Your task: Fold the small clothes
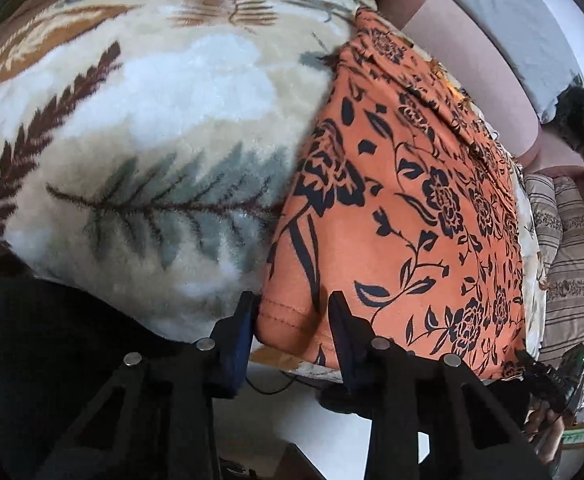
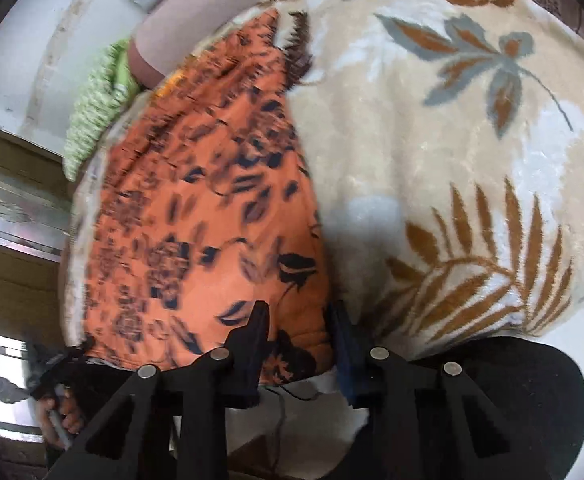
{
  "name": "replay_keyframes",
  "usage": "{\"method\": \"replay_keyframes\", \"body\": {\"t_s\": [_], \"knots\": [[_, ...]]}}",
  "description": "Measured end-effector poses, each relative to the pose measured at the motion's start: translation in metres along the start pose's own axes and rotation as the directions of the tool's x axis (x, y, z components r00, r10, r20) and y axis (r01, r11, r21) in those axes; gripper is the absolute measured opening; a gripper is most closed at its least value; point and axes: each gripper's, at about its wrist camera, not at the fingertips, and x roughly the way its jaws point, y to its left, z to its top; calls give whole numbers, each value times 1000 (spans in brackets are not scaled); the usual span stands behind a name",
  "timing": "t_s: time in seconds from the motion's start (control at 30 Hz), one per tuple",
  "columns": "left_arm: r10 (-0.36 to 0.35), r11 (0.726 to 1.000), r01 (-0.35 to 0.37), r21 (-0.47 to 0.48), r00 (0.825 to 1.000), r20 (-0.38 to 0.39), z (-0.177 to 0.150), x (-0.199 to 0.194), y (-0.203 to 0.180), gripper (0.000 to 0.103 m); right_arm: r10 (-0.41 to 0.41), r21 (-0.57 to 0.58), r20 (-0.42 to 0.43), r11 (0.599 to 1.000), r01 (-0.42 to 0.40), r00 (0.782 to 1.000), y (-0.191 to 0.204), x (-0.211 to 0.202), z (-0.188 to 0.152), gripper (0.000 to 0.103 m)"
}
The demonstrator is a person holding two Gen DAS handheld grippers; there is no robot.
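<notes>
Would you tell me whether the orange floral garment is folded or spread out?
Spread flat: the orange garment lies open on the blanket, hem exposed.

left hand-held gripper (image 1: 294, 314): pitched steeply down, jaws partly closed, pads pinching a cloth corner | right hand-held gripper (image 2: 298, 322): pitched steeply down, jaws partly closed, fingers (image 2: 257, 320) bracketing a cloth corner, pad contact unclear

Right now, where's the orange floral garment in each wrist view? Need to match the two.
Left wrist: orange floral garment fills the right half, its near hem corner between the left gripper fingers.
Right wrist: it lies left of centre, blurred, its near corner between the right gripper fingers.
Shared landmark: the leaf-print blanket under it, left of the garment in the left view, right of it in the right view.
</notes>
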Motion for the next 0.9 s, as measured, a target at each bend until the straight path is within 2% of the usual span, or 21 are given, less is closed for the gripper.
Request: {"method": "replay_keyframes", "body": {"t_s": [0.03, 0.07, 0.13, 0.17, 0.2, 0.23, 0.3, 0.37, 0.47, 0.53, 0.63, 0.7, 0.8, 0.9], "knots": [[6, 1000, -6, 3, 1000, 0, 1, 1, -1, 54, -10, -2, -10, 1000, 10, 1000, -1, 2, 1, 33], [10, 1000, -10, -4, 1000, -3, 2, 3, -1, 58, -18, 3, -20, 1000, 18, 1000, -2, 6, 1, 33], [20, 1000, -20, -13, 1000, 8, 1, 4, 0, 59, -12, 19, -31, 1000, 12, 999, -7, 11, 1, 33], [35, 999, -35, 1, 999, 10, 1, 4, -1, 54, -2, 9, -24, 1000, 2, 1000, -6, 9, 1, 33], [55, 998, -55, 15, 998, 14, 1, 4, -1, 19, 18, 5, -27, 1000, -18, 999, -4, 8, 1, 25], [59, 998, -59, 36, 998, 6, 1, 3, -2, 8, 28, -2, -30, 1000, -28, 999, -3, 7, 1, 10], [23, 1000, -23, 9, 1000, 9, 3, -2, 1, 7, 60, -2, -30, 998, -60, 998, -1, 3, 0, 8], [-48, 998, 49, -35, 998, 27, 8, -16, 4, 7, 128, 32, -15, 991, -127, 992, -4, -6, 3, 8], [-103, 994, 105, -21, 990, 97, 18, -43, -3, 7, 262, 69, 69, 961, -266, 963, -4, -33, 17, 8], [-110, 994, 111, 0, 984, 137, 27, -54, -11, 7, 302, 80, 100, 947, -310, 948, -5, -41, 26, 8], [-78, 997, 79, -6, 989, 130, 34, -46, -12, 7, 279, 109, 90, 952, -288, 956, -12, -28, 32, 8], [-68, 997, 72, -39, 992, 102, 29, -38, -6, 7, 288, 152, 78, 943, -297, 954, -21, -19, 28, 8], [-64, 997, 69, -40, 993, 100, 24, -40, -3, 7, 306, 165, 72, 935, -314, 949, -26, -15, 21, 8], [-69, 997, 72, -22, 992, 108, 34, -44, -8, 7, 321, 166, 81, 929, -330, 944, -27, -18, 25, 8]]}}
